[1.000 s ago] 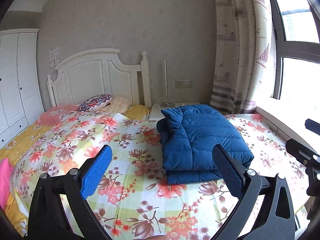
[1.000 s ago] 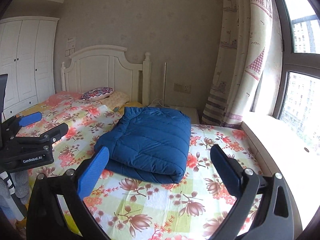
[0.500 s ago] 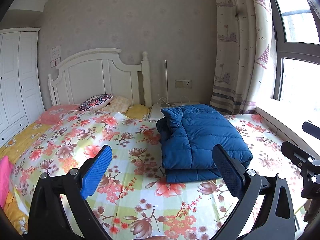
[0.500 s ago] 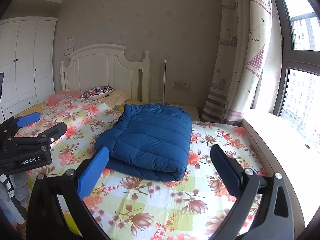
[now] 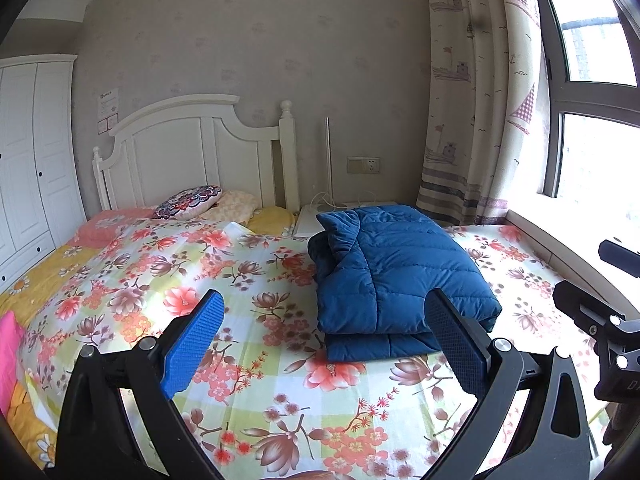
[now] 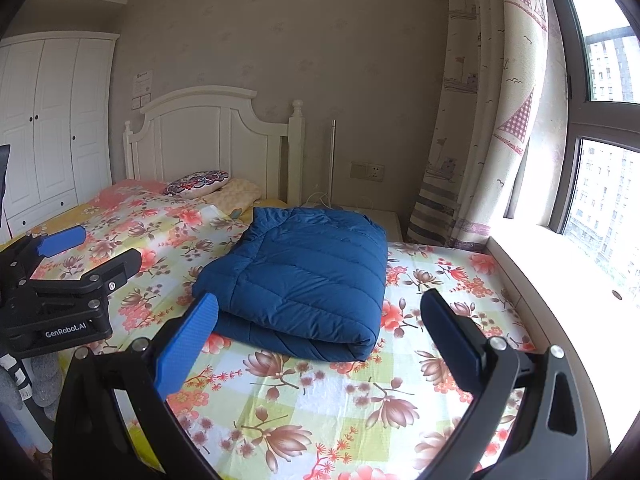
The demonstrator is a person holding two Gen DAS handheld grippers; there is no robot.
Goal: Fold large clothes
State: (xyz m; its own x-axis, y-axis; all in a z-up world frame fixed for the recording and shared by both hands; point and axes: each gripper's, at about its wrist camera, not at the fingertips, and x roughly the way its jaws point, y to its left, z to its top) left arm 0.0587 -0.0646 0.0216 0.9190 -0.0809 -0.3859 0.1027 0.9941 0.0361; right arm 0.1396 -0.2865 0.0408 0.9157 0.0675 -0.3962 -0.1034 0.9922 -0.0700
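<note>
The left gripper (image 5: 324, 340) is held above the near end of the bed (image 5: 256, 392), pointing toward the headboard (image 5: 192, 152); its blue fingers (image 5: 192, 344) are wide apart and hold nothing; the right gripper (image 6: 320, 340) is held the same way, just beside it, with its fingers (image 6: 186, 346) also wide apart and empty; the folded blue puffer jacket (image 6: 304, 280) lies flat on the flowery bedsheet (image 6: 320, 400), past the fingers of both grippers and not touching them; in the left view it sits ahead and to the right; in the right view it sits ahead and a bit left; pillows (image 5: 188, 202) lie by the headboard; a curtain (image 6: 480, 120) hangs by the window (image 6: 600, 120).
</note>
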